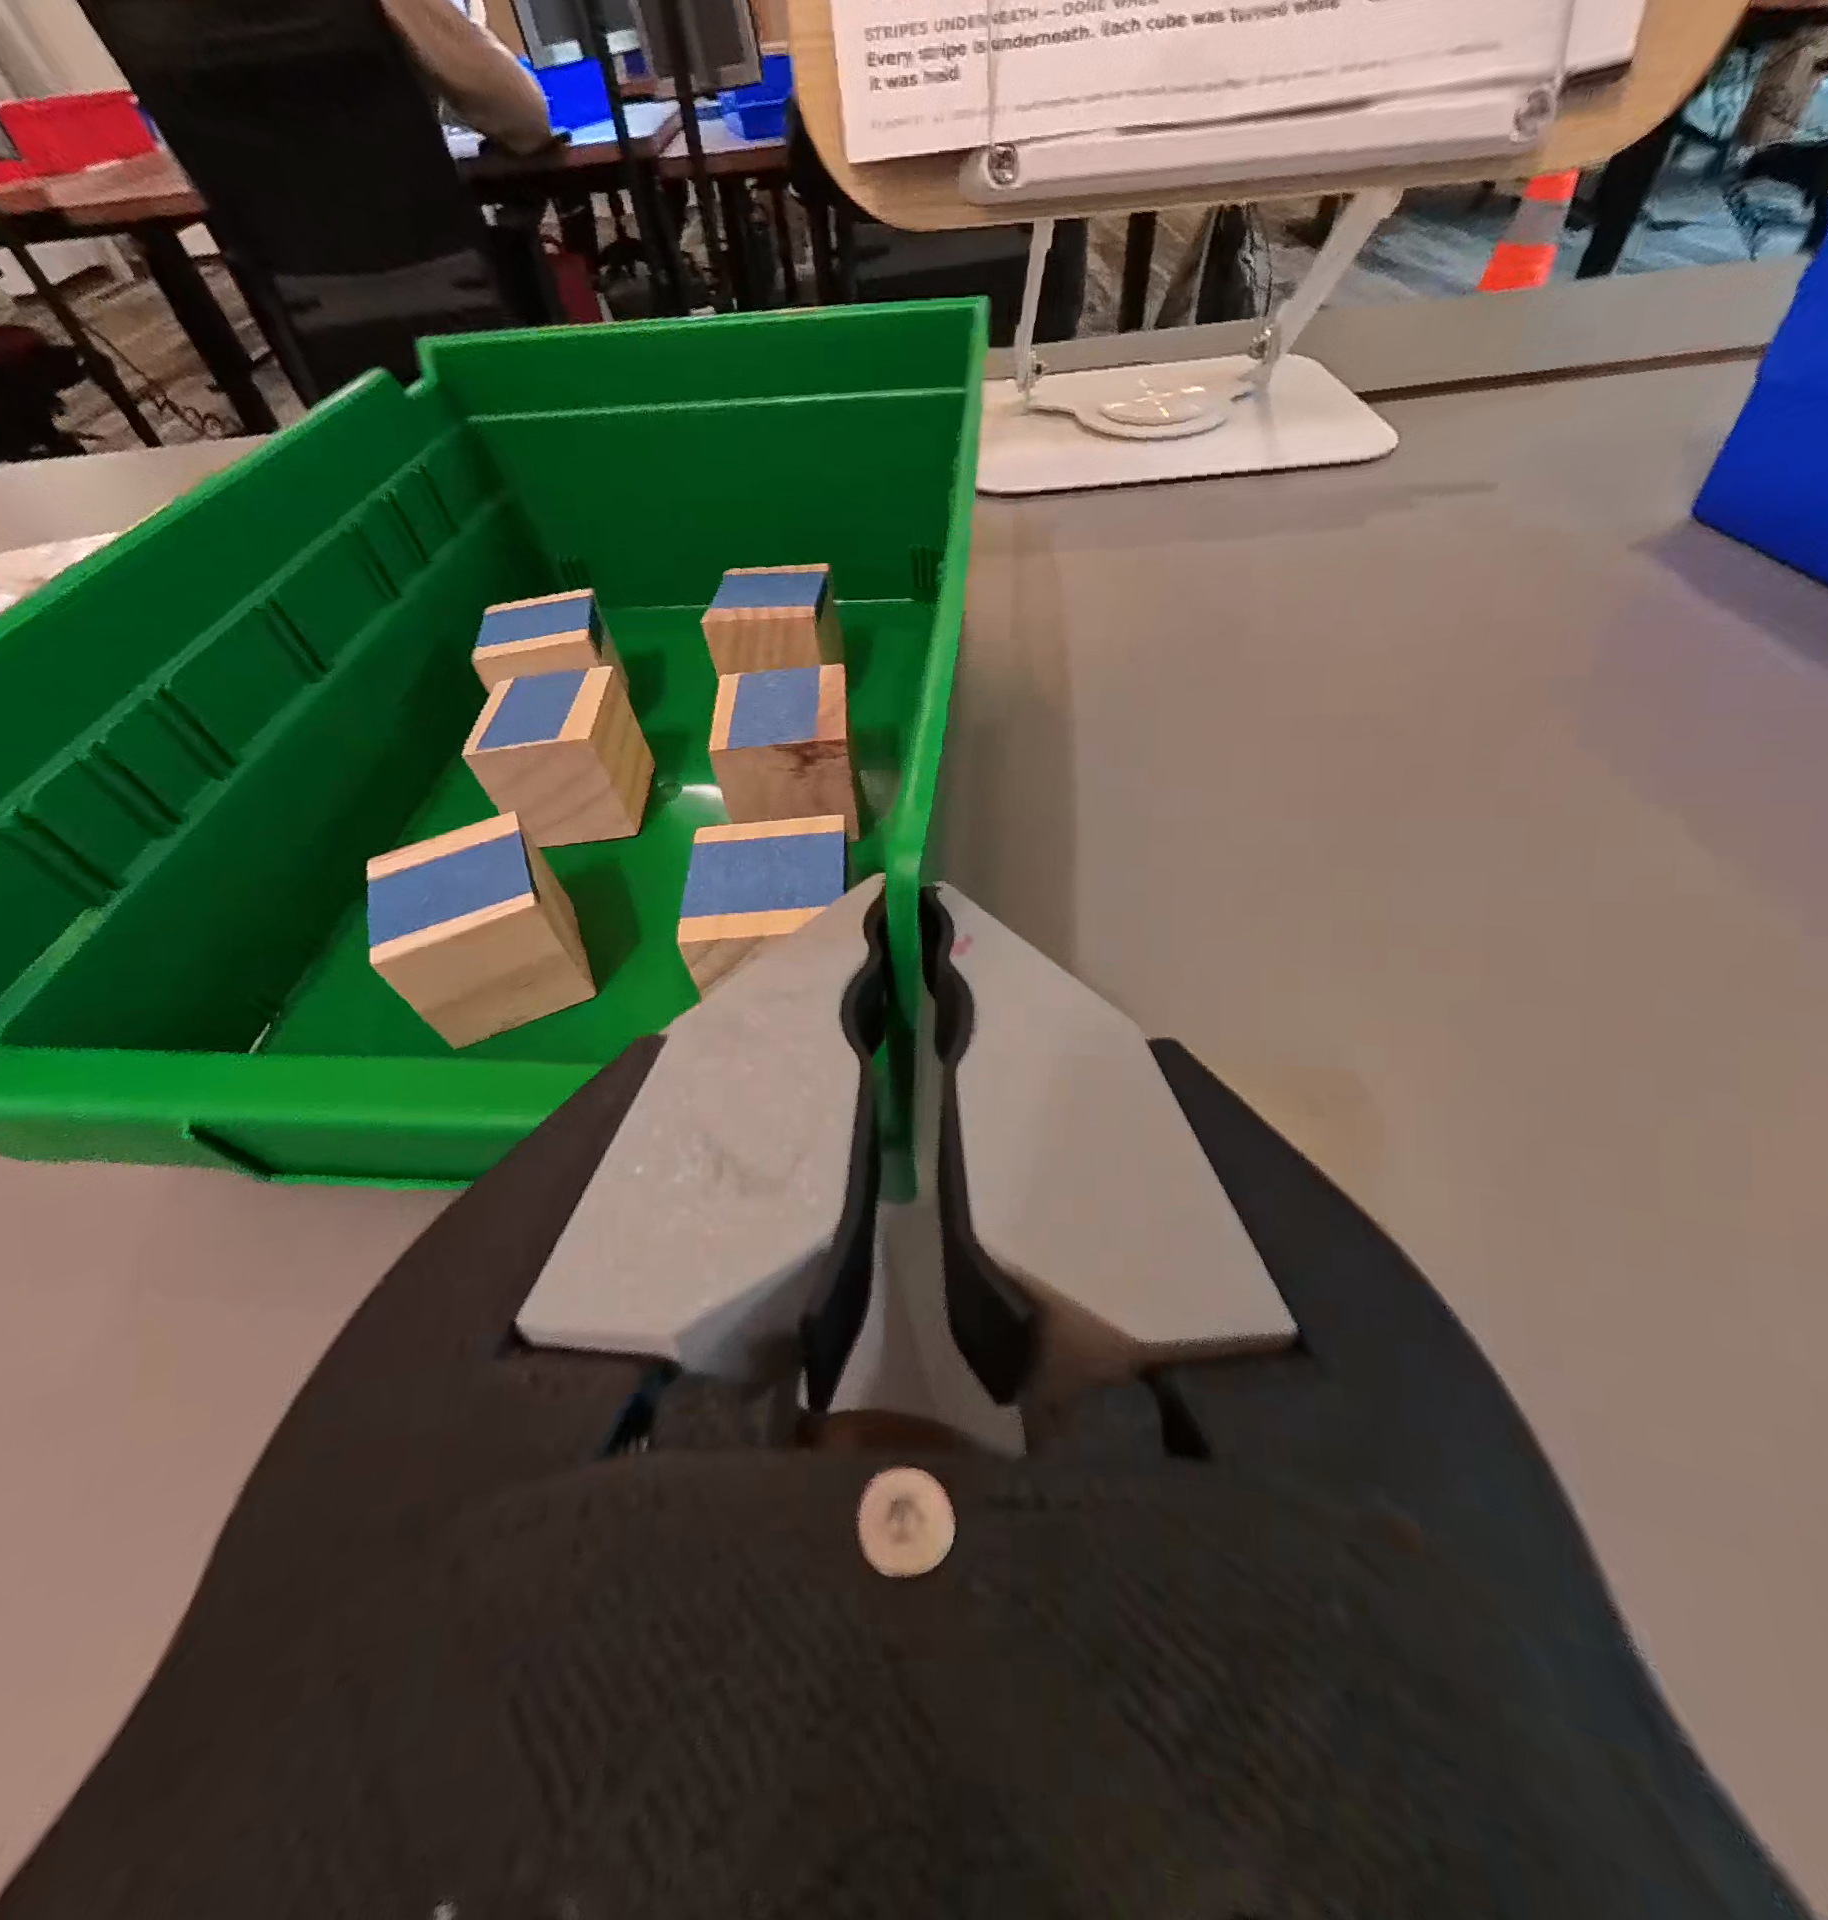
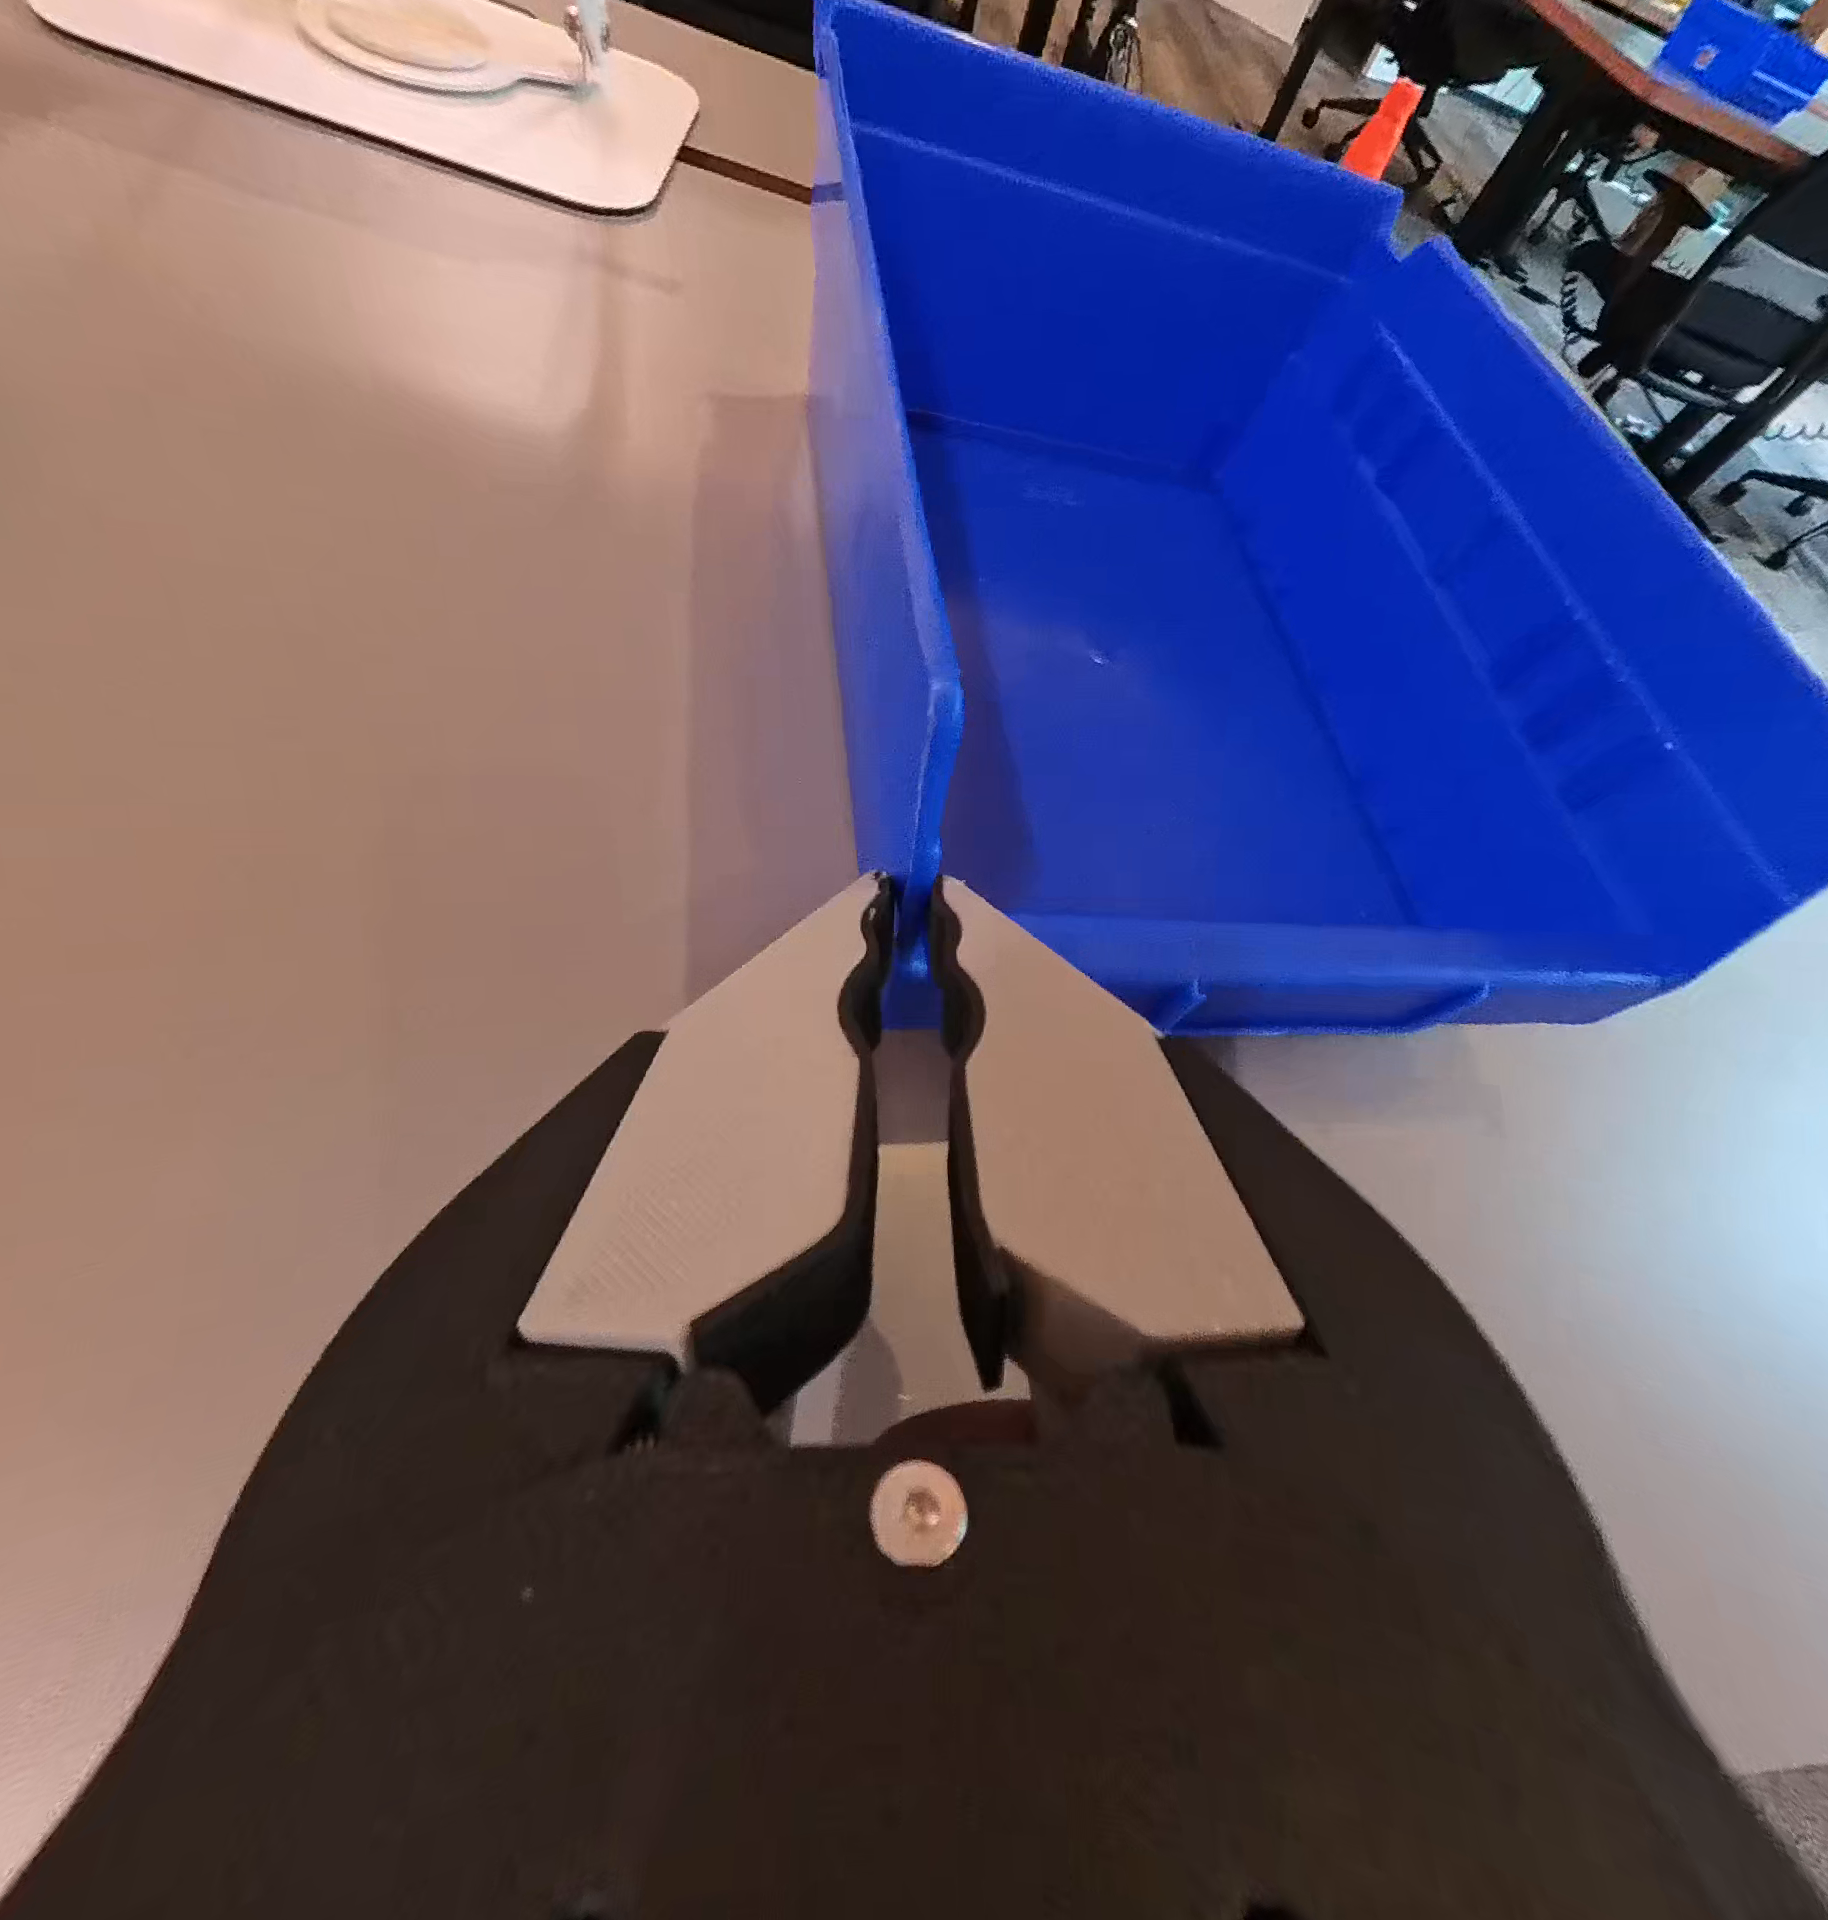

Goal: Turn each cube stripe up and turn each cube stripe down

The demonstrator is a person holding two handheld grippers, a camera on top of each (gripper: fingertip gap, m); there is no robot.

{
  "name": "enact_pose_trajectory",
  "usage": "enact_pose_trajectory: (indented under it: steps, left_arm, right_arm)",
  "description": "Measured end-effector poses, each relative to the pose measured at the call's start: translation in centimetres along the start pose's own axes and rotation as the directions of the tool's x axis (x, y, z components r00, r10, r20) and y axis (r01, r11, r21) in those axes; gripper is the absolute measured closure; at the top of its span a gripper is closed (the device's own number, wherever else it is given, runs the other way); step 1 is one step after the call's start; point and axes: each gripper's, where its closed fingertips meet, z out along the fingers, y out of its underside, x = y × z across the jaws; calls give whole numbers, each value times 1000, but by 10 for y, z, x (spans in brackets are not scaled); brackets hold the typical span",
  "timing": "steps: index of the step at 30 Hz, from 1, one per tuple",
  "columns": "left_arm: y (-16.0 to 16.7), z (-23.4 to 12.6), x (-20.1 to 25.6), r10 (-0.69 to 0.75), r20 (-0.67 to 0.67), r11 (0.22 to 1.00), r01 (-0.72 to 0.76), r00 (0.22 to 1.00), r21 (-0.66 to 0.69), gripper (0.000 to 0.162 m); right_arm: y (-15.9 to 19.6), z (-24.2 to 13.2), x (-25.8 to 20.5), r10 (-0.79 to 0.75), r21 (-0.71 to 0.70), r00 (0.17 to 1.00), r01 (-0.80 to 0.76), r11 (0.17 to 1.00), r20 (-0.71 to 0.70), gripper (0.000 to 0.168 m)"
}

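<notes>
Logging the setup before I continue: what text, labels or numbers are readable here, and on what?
The printed sheet on the stand: lines of print, not quoted here; the smaller lines are blurred.
On the green bin, the blue bin and the wooden cubes: no writing visible.

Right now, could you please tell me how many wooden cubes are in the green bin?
6, in two columns inside the green bin: left column; right column. None seems hidden.
</notes>
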Motion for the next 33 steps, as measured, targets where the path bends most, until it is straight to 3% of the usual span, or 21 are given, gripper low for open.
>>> enact_pose_trajectory:
  steps: [3,4,6,8,13,17,23,29,33]
  left_arm:
    - [-1,-4,4,79,19,997,-79,997,6,160]
    - [-6,-9,2,78,43,996,-80,996,36,153]
    - [-19,-22,-2,67,85,993,-75,994,96,144]
    - [-31,-35,1,91,92,984,-104,992,147,122]
    - [-45,-54,6,113,75,973,-125,991,195,116]
    - [-48,-58,8,86,55,974,-96,995,206,113]
    - [-66,-39,10,127,46,963,-134,991,233,107]
    - [-138,-17,-25,134,43,928,-141,990,346,102]
    - [-161,5,-57,203,57,929,-211,978,303,98]
  right_arm:
    - [-4,-10,1,8,22,1000,-8,1000,25,166]
    - [-10,-18,3,16,54,1000,-18,998,25,162]
    - [-23,-34,8,2,112,1000,-5,994,24,149]
    - [-38,-51,11,-27,173,1000,24,985,14,139]
    - [-60,-75,-1,-38,270,998,22,963,52,116]
    - [-62,-71,-25,-74,276,988,35,960,133,97]
    - [-92,-50,-26,-101,307,983,49,950,156,84]
    - [-131,-27,-37,-143,368,956,40,929,257,79]
    - [-141,-6,-34,-184,357,946,80,931,267,75]
